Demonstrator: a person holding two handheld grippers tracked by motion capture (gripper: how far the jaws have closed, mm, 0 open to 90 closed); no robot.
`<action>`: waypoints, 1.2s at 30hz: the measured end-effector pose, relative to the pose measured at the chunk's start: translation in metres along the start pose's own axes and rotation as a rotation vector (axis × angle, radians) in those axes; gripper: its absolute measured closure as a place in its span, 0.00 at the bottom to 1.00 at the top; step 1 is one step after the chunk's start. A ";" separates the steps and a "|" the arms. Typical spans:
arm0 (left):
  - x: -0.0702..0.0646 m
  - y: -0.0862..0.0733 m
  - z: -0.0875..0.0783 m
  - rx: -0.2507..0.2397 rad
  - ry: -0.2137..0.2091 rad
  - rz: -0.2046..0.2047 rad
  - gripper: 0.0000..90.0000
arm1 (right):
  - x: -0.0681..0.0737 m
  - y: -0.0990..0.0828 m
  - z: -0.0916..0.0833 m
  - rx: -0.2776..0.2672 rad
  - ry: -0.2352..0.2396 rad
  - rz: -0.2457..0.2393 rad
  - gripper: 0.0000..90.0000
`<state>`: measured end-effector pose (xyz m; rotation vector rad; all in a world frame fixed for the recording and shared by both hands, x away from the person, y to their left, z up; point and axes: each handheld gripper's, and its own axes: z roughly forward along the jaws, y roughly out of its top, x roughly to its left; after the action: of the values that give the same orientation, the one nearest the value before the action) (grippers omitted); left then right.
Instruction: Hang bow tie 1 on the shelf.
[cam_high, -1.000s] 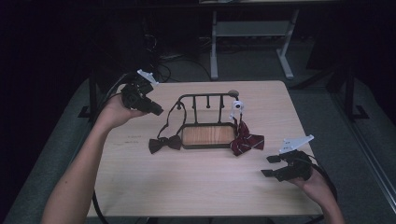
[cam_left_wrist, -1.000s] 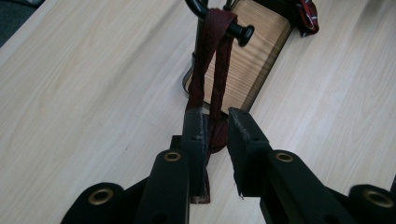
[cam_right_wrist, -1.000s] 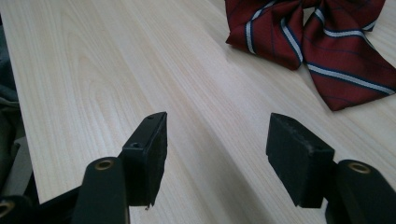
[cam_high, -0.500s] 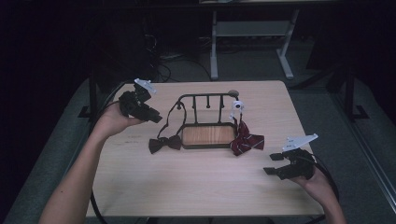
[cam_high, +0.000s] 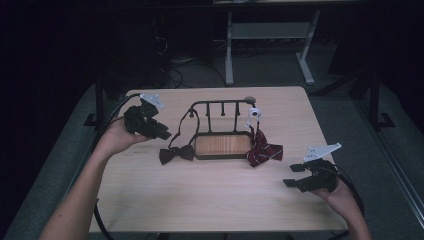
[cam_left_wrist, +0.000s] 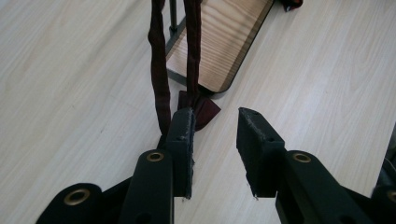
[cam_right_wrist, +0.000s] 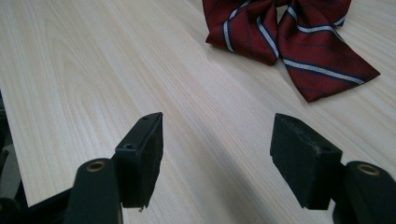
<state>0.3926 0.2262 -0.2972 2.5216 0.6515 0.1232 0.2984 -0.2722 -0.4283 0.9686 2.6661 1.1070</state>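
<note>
A black wire rack (cam_high: 220, 106) with a wooden base (cam_high: 222, 145) stands mid-table. A dark bow tie (cam_high: 176, 154) lies at the base's left end, and its strap (cam_high: 186, 120) loops up to the rack. My left gripper (cam_high: 164, 135) hovers left of the strap, open with nothing between its fingers. In the left gripper view the strap (cam_left_wrist: 159, 70) runs down just beyond the left finger (cam_left_wrist: 181, 140) to the bow tie (cam_left_wrist: 205, 109), next to the base (cam_left_wrist: 224, 37). A red striped bow tie (cam_high: 264, 151) lies at the rack's right end. My right gripper (cam_high: 292, 176) is open, low at the table's front right, with the striped tie (cam_right_wrist: 289, 32) ahead of it.
A small white round piece (cam_high: 255, 113) hangs on the rack's right post. Bare wooden table (cam_high: 210, 200) stretches in front of the rack. Beyond the far edge stand a white desk frame (cam_high: 270, 45) and cables on a dark floor.
My left gripper has drawn back from the rack's left end toward the near left. The right gripper has hardly moved. Both bow ties lie where they were.
</note>
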 end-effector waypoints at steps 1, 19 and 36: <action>-0.001 -0.002 0.000 0.001 -0.001 -0.003 0.73 | 0.000 0.000 0.000 -0.001 0.000 0.000 0.38; -0.012 -0.026 0.007 -0.014 -0.021 0.000 0.63 | -0.001 -0.001 -0.002 0.001 -0.010 0.016 0.37; -0.020 -0.046 0.013 -0.028 -0.029 -0.027 0.55 | -0.001 -0.001 -0.002 0.010 -0.014 0.021 0.36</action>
<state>0.3580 0.2448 -0.3317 2.4827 0.6672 0.0855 0.2976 -0.2746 -0.4273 1.0044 2.6583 1.0881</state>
